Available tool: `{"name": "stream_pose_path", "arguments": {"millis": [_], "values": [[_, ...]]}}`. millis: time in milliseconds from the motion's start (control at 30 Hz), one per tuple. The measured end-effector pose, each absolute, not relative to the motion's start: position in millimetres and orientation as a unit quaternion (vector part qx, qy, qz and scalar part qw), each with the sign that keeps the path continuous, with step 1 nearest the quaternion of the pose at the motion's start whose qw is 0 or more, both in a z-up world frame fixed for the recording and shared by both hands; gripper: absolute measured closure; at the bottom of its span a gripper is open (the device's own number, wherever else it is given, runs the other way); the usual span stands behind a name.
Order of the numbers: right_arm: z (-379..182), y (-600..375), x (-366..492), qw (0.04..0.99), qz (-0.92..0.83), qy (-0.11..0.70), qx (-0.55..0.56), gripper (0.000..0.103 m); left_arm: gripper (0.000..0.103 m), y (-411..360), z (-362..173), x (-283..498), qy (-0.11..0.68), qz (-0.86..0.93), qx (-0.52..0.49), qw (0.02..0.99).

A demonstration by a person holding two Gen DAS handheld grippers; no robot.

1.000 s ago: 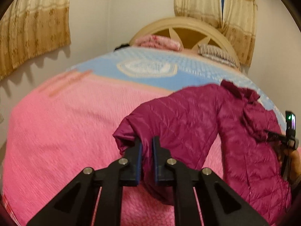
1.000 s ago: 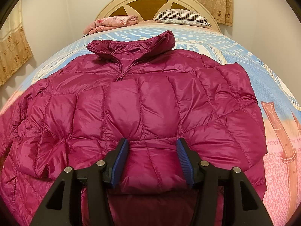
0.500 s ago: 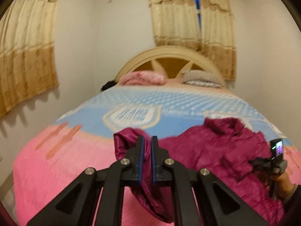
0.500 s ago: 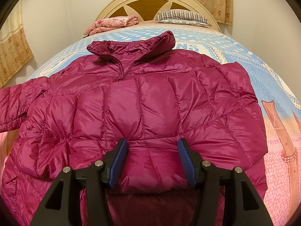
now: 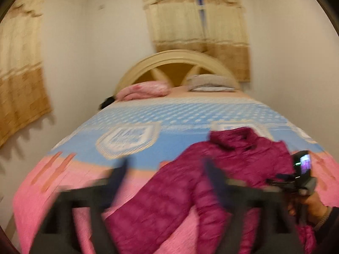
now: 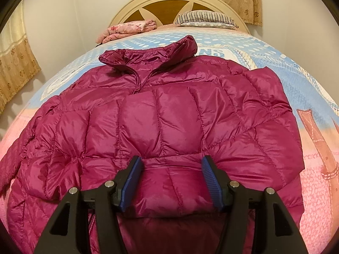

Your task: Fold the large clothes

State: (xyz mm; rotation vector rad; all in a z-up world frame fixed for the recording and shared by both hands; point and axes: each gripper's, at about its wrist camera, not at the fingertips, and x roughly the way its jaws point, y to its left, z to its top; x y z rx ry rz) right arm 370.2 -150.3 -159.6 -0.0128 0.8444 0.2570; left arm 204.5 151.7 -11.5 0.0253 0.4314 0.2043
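The right tool (image 6: 170,176) and the left tool (image 5: 167,175) (blurred) both stand wide, holding nothing, so the slippery jacket (image 6: 161,127) may spring unfolded on the bed (image 6: 313,97).

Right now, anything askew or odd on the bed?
Only the jacket: its collar is rumpled and twisted, and one sleeve trails loose over the pink bedspread. Both the left tool and right tool are open, gripping nothing.

Warm, dim indoor light; left view smeared by motion blur, right view sharp, glossy jacket (image 6: 161,127) sheen, fisheye-bent edges
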Motion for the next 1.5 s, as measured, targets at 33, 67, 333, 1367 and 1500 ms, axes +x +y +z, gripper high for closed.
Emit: {"name": "stream_pose_path", "arguments": {"millis": [33,67,333,1367,1500], "values": [[-159.5,-149.1,370.5,0.904,0.125,0.408,-0.006,0.041,0.001,157.4,-16.0,197.3,0.212,0.112,0.009,0.971],[-159.7,-150.6,369.8,0.904,0.126,0.408,-0.005,0.041,0.001,164.7,-22.3,189.9,0.217,0.118,0.005,0.969],[-159.7,-149.7,369.1,0.905,0.124,0.407,-0.008,0.040,0.001,236.9,-126.1,170.6,0.339,0.180,-0.092,0.919],[-159.1,-153.4,367.2,0.907,0.122,0.404,-0.003,0.039,0.094,90.4,-0.2,237.5,0.173,0.013,0.089,0.981],[-158.7,-155.9,366.6,0.907,0.124,0.403,0.005,0.039,0.094,45.9,-16.7,263.4,0.191,-0.040,0.124,0.973]]}}
